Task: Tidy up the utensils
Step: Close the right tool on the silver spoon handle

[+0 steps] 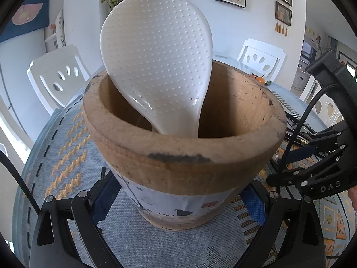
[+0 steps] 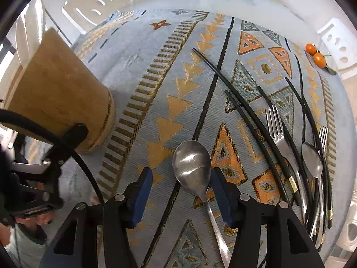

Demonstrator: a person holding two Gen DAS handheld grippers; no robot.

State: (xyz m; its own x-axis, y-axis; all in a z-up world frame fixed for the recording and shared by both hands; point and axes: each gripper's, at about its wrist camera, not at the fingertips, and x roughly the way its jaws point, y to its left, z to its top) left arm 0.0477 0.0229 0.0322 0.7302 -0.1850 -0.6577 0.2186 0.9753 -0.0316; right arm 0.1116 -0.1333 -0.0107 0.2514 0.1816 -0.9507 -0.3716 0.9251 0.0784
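Observation:
A brown clay pot (image 1: 185, 147) stands on the patterned cloth. A white dimpled rice paddle (image 1: 156, 60) leans inside it, head up. My left gripper (image 1: 179, 198) is shut on the pot's lower wall, one blue pad on each side. In the right wrist view my right gripper (image 2: 181, 189) points down over a steel spoon (image 2: 193, 167) lying flat on the cloth. Its jaws are open and the spoon's bowl lies between the blue pads, closer to the right one. The pot (image 2: 60, 89) stands off to the left.
To the right of the spoon lie two forks (image 2: 276, 129), a second spoon (image 2: 312, 160) and several black chopsticks (image 2: 243, 105). Small oranges (image 2: 315, 54) sit near the table's far edge. White chairs (image 1: 58, 76) ring the table. The right gripper's black frame (image 1: 323, 156) shows beside the pot.

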